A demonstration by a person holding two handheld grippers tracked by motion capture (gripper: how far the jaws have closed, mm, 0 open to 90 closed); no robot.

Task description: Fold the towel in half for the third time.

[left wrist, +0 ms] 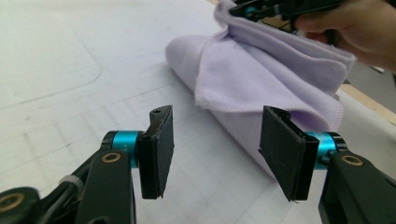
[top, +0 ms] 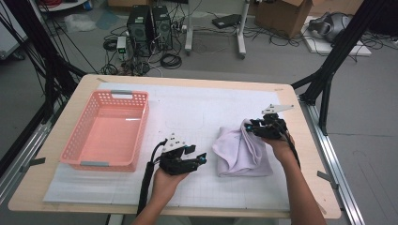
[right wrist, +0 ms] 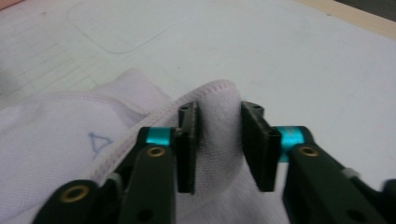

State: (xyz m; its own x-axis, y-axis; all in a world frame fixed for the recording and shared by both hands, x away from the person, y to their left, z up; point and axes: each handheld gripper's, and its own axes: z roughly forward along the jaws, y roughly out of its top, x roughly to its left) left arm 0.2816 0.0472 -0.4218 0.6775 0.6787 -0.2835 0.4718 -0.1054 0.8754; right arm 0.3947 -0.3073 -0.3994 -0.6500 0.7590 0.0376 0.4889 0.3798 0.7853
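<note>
A lilac cloth (top: 244, 152) lies crumpled on the white gridded mat (top: 206, 108), right of centre. One corner of it stands raised at my right gripper (top: 252, 126). In the right gripper view that hemmed corner (right wrist: 219, 100) sits between the jaws of the right gripper (right wrist: 219, 144), whose pads stand apart and do not pinch it. My left gripper (top: 197, 154) rests low on the mat just left of the cloth. In the left gripper view its jaws (left wrist: 215, 149) are open and bare, with the cloth (left wrist: 261, 60) a short way ahead and the right gripper (left wrist: 252, 9) on its far corner.
A pink slatted basket (top: 141, 126) with nothing in it stands at the left of the table. The wooden table edge (top: 300, 140) runs close behind the right hand. Black frame posts, computers and cables are on the floor beyond the table.
</note>
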